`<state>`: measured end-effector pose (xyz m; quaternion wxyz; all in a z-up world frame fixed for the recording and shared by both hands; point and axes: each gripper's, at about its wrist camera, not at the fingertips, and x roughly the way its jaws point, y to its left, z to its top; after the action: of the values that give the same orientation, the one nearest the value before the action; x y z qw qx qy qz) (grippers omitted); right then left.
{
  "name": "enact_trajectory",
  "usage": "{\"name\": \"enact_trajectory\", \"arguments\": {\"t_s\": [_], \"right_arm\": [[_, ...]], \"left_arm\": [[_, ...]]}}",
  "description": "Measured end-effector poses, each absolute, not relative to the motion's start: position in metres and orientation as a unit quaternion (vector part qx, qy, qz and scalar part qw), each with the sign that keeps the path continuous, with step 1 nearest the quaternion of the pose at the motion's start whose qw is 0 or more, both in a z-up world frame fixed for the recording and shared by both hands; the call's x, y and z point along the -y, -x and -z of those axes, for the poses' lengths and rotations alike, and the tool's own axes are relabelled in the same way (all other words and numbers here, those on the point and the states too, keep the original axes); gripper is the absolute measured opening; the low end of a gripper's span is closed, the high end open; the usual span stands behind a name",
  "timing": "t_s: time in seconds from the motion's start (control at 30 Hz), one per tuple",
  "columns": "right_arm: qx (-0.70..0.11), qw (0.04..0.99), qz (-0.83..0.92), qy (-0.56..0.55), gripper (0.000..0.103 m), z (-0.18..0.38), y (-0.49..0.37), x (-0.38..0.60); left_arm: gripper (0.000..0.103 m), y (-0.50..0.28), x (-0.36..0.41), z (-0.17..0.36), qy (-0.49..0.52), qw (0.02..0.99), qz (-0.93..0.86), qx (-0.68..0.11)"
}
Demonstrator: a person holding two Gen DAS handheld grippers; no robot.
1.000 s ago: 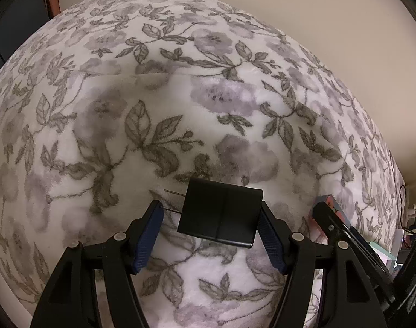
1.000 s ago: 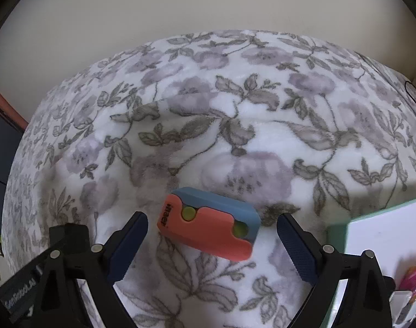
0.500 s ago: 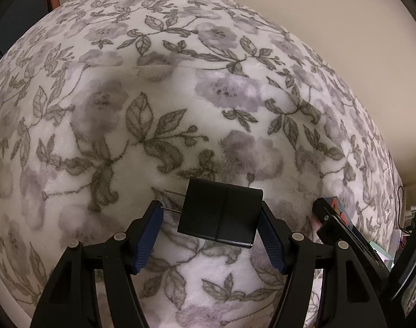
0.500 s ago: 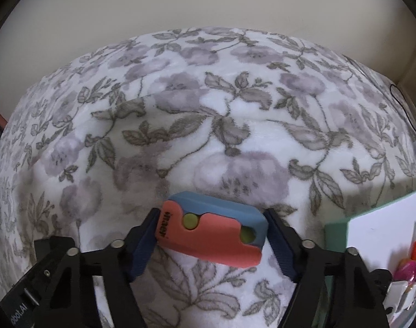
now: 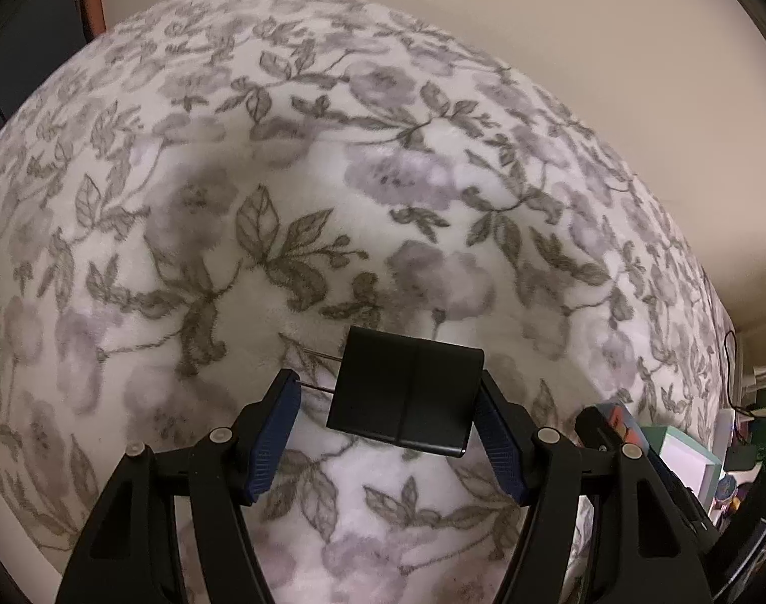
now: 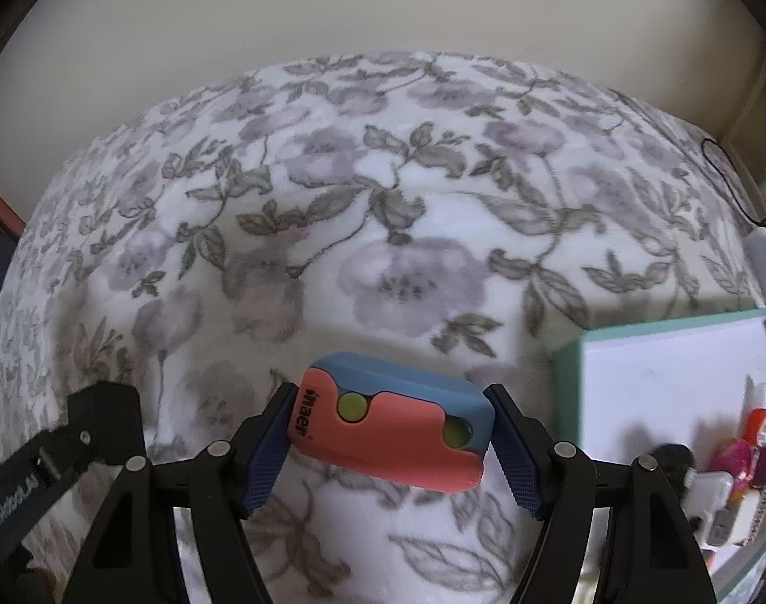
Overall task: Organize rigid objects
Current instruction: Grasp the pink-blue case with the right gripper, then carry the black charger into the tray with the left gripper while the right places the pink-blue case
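While the left gripper (image 5: 390,433) points steeply down at the bed, its blue pads pinch a black binder clip (image 5: 407,396) from both sides: the right pad presses against the clip's right edge, and the left pad meets the thin wire handles that stick out of its left side. Beneath it lies the flowered blanket (image 5: 292,191), white plush printed with grey-purple blooms and olive leaves, covering nearly all of the view; the clip looks to be held clear of it, though how far cannot be told. At the lower right of this view, just beyond the gripper's right finger, part of the other tool shows with a glimpse of orange and blue. The right gripper (image 6: 392,445) has its pads closed onto a coral and blue sharpener (image 6: 393,425), one pad on each short end; its jaws have just been closing, with the sharpener between them. That piece carries a yellow-green round button on its face, a second yellow-green spot in a hole near its right end, and dark lettering on its left end. Just to the right sits a mint-edged tray (image 6: 571,377) with a white floor, resting on the blanket, and at its near right corner lie small items: something pink, something white, and something black. Farther back the blanket rises to a plain cream wall (image 6: 383,5).
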<state>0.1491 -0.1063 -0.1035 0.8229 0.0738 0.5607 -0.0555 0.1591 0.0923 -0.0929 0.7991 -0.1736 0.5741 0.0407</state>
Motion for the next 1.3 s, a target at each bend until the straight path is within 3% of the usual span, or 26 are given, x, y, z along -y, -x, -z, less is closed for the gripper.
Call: {"name": "enact_trajectory", "arguments": {"t_s": [0.73,1.3], "right_arm": [[-0.539,0.832,0.076,-0.107,0.076,0.046,-0.052,0.177],[-0.538,0.824,0.099,-0.150,0.076,0.042,0.003,0.241]], "left_arm": [[0.070,-0.097,-0.004,0.014,0.067,0.858,0.043,-0.508],[0.070,-0.051,0.077,0.012,-0.014,0.855,0.119,-0.504]]}}
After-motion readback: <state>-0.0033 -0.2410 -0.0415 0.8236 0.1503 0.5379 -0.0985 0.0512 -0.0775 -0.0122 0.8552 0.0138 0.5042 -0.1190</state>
